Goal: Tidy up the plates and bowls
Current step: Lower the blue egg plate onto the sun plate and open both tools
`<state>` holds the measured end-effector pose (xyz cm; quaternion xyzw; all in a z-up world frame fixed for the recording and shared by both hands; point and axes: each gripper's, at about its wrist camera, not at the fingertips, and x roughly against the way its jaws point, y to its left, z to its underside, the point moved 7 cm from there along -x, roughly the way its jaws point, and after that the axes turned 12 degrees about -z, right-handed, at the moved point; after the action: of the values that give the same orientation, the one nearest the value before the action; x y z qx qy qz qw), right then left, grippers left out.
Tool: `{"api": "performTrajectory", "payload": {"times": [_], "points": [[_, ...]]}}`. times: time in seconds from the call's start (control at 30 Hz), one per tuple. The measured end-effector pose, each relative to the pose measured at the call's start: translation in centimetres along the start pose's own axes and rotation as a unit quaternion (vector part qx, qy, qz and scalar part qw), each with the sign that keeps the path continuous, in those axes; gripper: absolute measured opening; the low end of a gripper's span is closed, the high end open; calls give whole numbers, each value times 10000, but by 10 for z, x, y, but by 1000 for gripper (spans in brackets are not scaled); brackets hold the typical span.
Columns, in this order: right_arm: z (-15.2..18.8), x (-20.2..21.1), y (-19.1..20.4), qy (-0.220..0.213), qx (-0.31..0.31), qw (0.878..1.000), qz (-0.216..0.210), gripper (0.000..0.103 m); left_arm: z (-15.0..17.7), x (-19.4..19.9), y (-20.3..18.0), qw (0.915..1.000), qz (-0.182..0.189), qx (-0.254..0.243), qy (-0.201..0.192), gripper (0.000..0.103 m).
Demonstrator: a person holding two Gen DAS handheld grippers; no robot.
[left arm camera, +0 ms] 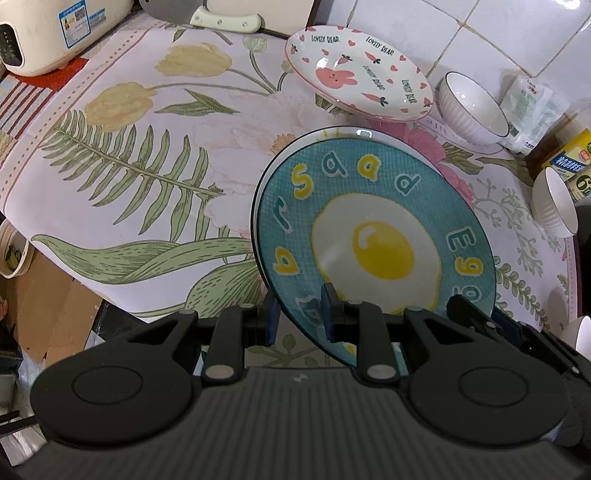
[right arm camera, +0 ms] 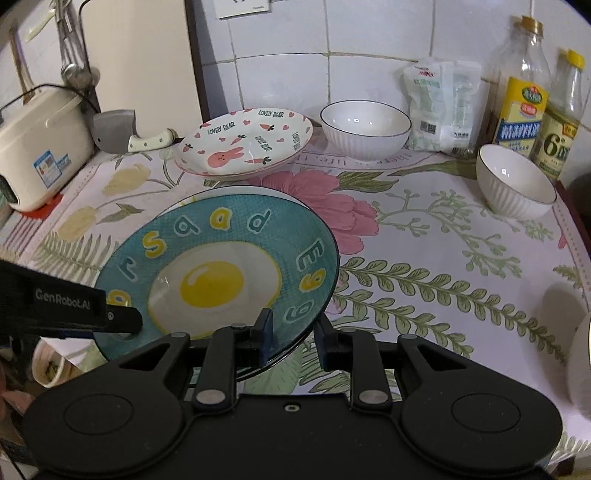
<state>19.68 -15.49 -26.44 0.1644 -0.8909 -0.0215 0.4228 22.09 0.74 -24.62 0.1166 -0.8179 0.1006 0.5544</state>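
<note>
Two hand-held grippers share one load: we hold the teal egg plate (left arm camera: 373,236) by its near rim, tilted up off the flowered worktop (left arm camera: 147,155). From the left wrist view we see the left hand-held gripper (left arm camera: 301,314) with its jaws narrowed onto the plate's lower edge, one blue pad (left arm camera: 330,310) on the printed face and the other behind the rim. The right hand-held gripper (right arm camera: 291,339) in its own view is also nearly closed, its left pad (right arm camera: 264,332) lying on the plate's face and the other just past the rim; we cannot tell whether that outer pad touches.

Only the right wrist view shows us the two oil bottles (right arm camera: 521,88) against the tiled wall and the left hand-held gripper's black body crossing the plate's left edge. Only the left wrist view shows the cardboard (left arm camera: 48,306) below the worktop's edge. Both views give us the pink rabbit plate (left arm camera: 356,74) at the back, the white bowl (left arm camera: 471,107) just beside it, a second white bowl (right arm camera: 515,184) well apart to the right, the cleaver (right arm camera: 125,134) and the cream rice cooker (left arm camera: 48,33).
</note>
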Motion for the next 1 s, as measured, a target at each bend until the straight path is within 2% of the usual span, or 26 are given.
{"api": "performTrajectory", "payload": {"times": [0.27,0.37,0.57,0.73,0.87,1.0], "points": [[5,-7,-1,31,201,9998,46,30,4,-6,-4,9990,-318,-256,171,22],[6,-10,0,-15,298,9995,85,30,3,-5,-5,9987,-390,-317,73,21],[7,-7,-1,-106,302,9995,15,29,1,2,-1,9989,-332,-335,-22,21],[2,23,-2,-562,468,9972,-177,29,-2,21,8,9987,-229,-398,-240,22],[-12,54,-4,-1003,627,9922,-386,30,-9,43,15,9976,3,-428,-552,22],[-27,80,-8,-1433,649,9845,-771,44,-21,65,22,9934,250,-540,-985,22]]}}
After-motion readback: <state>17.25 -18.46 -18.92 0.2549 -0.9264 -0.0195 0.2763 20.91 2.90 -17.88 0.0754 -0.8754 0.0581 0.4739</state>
